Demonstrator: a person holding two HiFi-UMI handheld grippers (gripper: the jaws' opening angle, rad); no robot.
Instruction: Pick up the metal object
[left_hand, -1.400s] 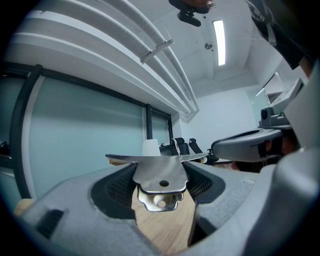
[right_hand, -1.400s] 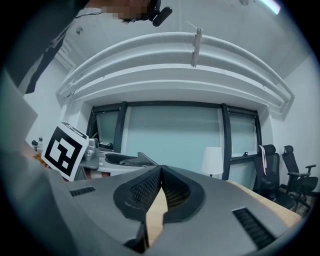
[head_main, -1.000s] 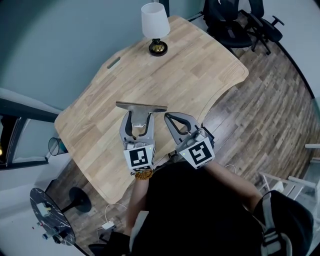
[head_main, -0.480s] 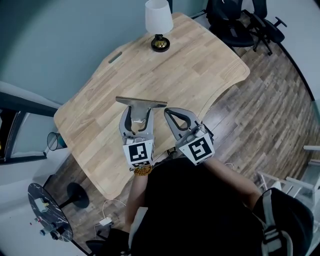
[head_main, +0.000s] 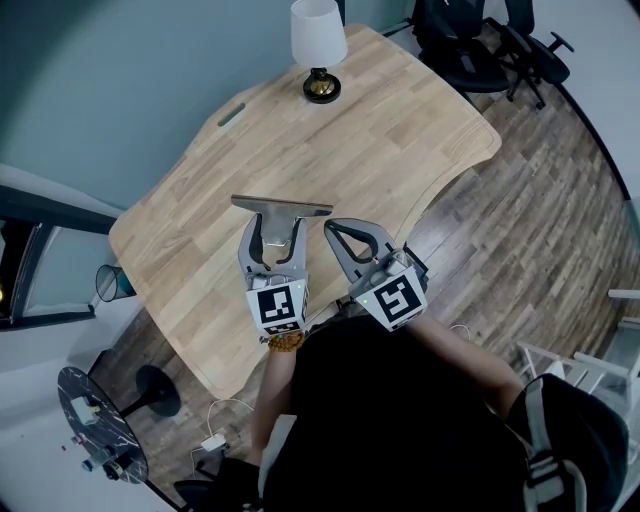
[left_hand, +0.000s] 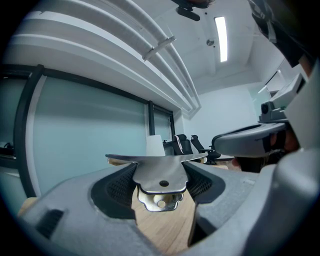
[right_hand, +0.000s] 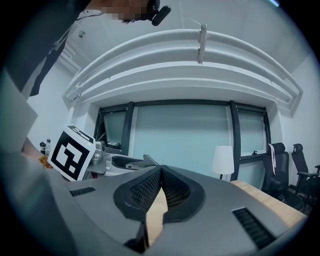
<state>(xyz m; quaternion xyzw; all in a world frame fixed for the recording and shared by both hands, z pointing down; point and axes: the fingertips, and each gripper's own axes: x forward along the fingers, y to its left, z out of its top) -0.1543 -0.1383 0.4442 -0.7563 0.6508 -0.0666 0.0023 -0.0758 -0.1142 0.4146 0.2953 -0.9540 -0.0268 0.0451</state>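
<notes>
Scarcely shifting, left gripper (head_main: 277, 229) is pinching the narrow stem of metal object (head_main: 282, 206), risking it pivoting loose; right gripper (head_main: 332, 227) jaws are staying closed, empty.

In the head view, masked by the jaws of the left gripper (head_main: 277, 238): lower stem of the metal object (head_main: 282, 207). Cropped at the top edge: lamp shade (head_main: 318, 30), office chair (head_main: 470, 55). Too small to identify: items on the round side table (head_main: 95, 425).

Bright, even ceiling light (left_hand: 220, 39); fisheye-warped, vignetted edges.
</notes>
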